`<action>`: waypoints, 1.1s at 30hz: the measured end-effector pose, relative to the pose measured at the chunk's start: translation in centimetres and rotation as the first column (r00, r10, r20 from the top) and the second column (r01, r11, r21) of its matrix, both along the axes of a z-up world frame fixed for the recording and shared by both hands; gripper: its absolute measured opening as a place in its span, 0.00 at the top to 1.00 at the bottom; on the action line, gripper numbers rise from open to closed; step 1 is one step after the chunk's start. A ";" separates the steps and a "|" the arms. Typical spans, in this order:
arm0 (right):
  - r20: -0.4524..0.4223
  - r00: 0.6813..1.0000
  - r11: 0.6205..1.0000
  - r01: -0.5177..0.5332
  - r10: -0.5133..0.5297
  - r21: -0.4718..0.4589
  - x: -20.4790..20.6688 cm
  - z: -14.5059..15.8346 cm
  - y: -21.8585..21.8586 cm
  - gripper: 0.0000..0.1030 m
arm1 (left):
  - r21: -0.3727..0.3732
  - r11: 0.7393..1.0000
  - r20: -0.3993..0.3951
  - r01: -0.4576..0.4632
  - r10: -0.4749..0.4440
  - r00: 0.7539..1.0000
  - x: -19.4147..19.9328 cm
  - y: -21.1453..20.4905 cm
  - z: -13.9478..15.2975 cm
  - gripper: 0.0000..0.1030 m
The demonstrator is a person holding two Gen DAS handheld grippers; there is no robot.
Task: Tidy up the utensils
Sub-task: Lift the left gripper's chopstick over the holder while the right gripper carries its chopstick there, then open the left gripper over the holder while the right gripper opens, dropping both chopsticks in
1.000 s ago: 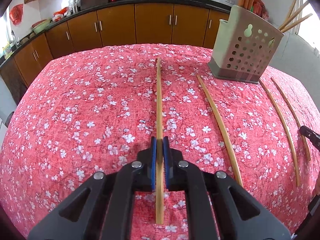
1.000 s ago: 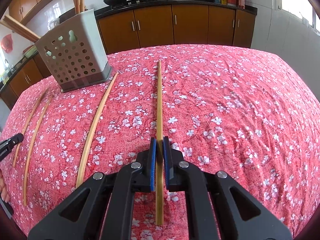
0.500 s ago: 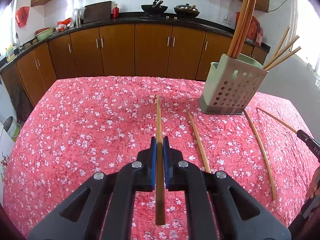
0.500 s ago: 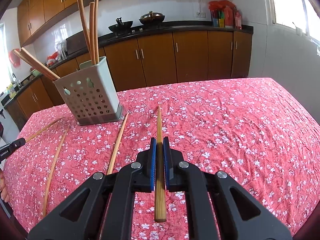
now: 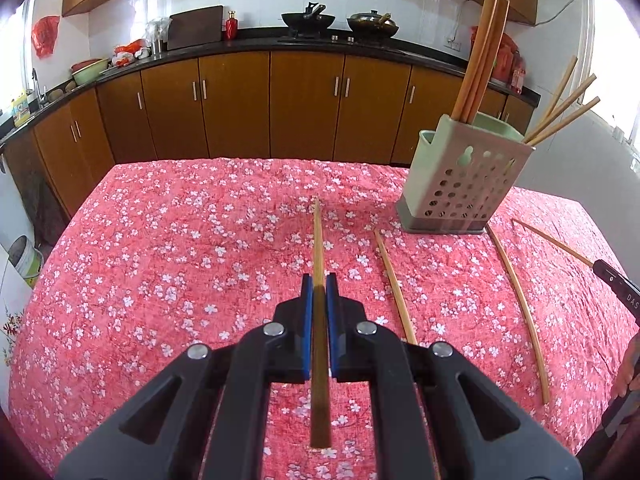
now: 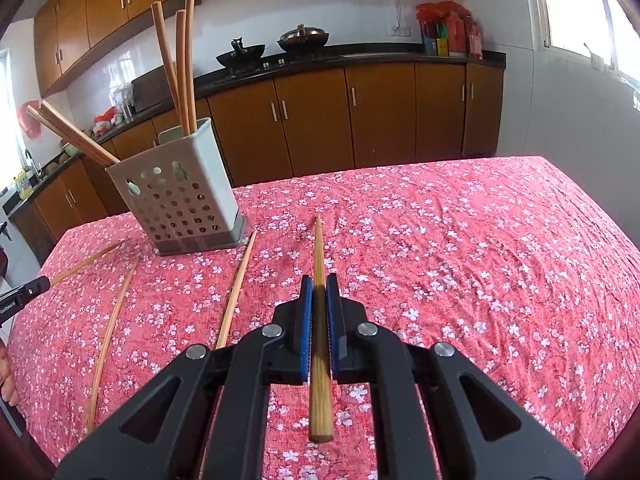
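Note:
My left gripper (image 5: pixel 319 280) is shut on a wooden chopstick (image 5: pixel 317 240) that points straight ahead, held above the red floral tablecloth (image 5: pixel 180 264). In the right wrist view, my right gripper (image 6: pixel 319 280) is likewise shut on another chopstick (image 6: pixel 318 248). A pale green perforated utensil holder (image 5: pixel 464 184) (image 6: pixel 180 196) stands between the two grippers at the back, with several chopsticks upright in it. Three loose chopsticks lie on the cloth beside it (image 5: pixel 394 288) (image 5: pixel 520 308) (image 5: pixel 552 246); the right wrist view shows them too (image 6: pixel 236 292) (image 6: pixel 112 320) (image 6: pixel 88 262).
Brown kitchen cabinets (image 5: pixel 236 104) and a dark counter with two woks (image 5: pixel 308 20) run behind the table. The table's far edge (image 5: pixel 240 160) drops to the floor, where a bucket (image 5: pixel 24 256) stands at the left. A person's hand (image 5: pixel 628 360) shows at the right edge.
Both grippers have risen off the cloth, each carrying its chopstick, and tilted up, so the cabinets and the holder's top now show. The loose chopsticks have not moved.

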State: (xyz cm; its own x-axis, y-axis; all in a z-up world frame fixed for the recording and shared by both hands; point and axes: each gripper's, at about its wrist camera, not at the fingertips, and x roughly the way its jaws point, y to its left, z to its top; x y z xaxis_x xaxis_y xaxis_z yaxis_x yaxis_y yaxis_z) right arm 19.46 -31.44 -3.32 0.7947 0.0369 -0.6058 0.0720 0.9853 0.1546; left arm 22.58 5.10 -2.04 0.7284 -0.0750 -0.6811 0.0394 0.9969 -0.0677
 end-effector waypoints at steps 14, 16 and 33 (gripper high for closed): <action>0.167 0.986 1.000 0.020 -0.019 -0.005 -0.5 6.2 -0.9 0.92 | -0.013 1.000 0.160 0.003 -0.001 0.987 -0.8 0.4 7.0 0.93; 0.180 0.984 1.000 0.021 -0.019 -0.007 -0.6 6.9 -1.0 0.92 | -0.016 1.000 0.174 0.013 -0.010 0.985 -0.8 0.2 8.0 0.93; 0.349 0.931 0.982 -0.154 0.108 0.105 -1.5 15.8 1.8 0.92 | -0.073 0.980 0.338 0.183 -0.148 0.929 -1.8 -6.0 17.3 0.93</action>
State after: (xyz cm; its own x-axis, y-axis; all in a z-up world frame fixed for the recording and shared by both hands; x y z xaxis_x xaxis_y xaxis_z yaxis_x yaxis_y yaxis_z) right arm 17.96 -29.65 12.50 0.9350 0.2143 -0.2826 -0.1358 0.9524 0.2730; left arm 20.77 -0.91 15.25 0.8817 -0.2696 -0.3872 0.2404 0.9628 -0.1231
